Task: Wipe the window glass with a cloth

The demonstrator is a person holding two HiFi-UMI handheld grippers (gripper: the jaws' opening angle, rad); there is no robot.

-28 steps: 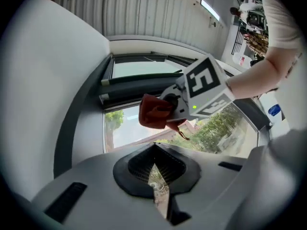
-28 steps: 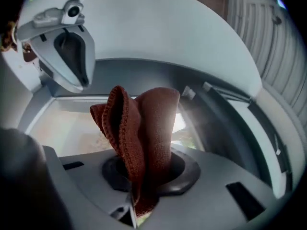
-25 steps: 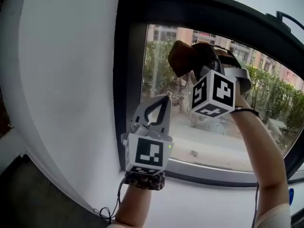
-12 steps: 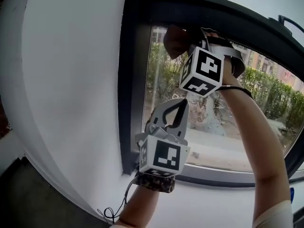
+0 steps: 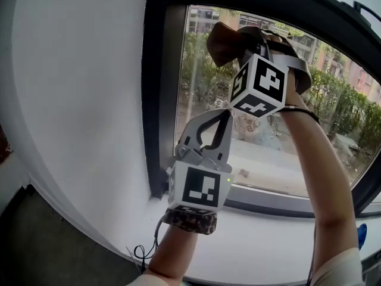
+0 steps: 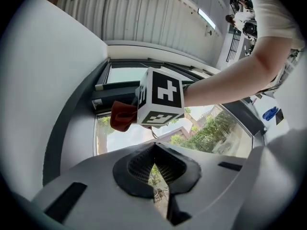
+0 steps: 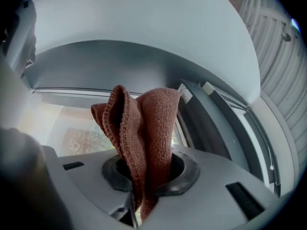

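**Window wiping: cloth at the top of the pane, most of the glass apparently left to do**

1. Wall point(image 5: 77, 100): white and plain, to the left of the window.
2. Window frame point(image 5: 156, 100): dark. Its left upright and its bottom rail show in the head view.
3. Window glass point(image 5: 196, 88): one pane, with hedges and buildings outside. No wet streaks or wipe marks can be made out, so the pictures do not show which areas are already clean.
4. Sill point(image 5: 262, 243): white, below the bottom rail.
5. Right gripper point(image 7: 143, 198): raised on an outstretched arm to the upper left part of the pane. It is clenched on the cloth, with its jaws pinching the folds low down.
6. Left gripper point(image 6: 154, 176): lower, in front of the bottom left part of the pane. Its jaws are closed together at the tips and it holds nothing. It takes no part in the wiping.
7. Cloth point(image 5: 223, 40): reddish-brown and bunched, standing up out of the right gripper near the top left corner of the glass. I cannot tell whether it is touching the pane.

Status, as a judgement: the cloth is gripped and brought up to the glass, and the wiping is at the top. The middle, the lower band and the right side probably remain to be wiped.
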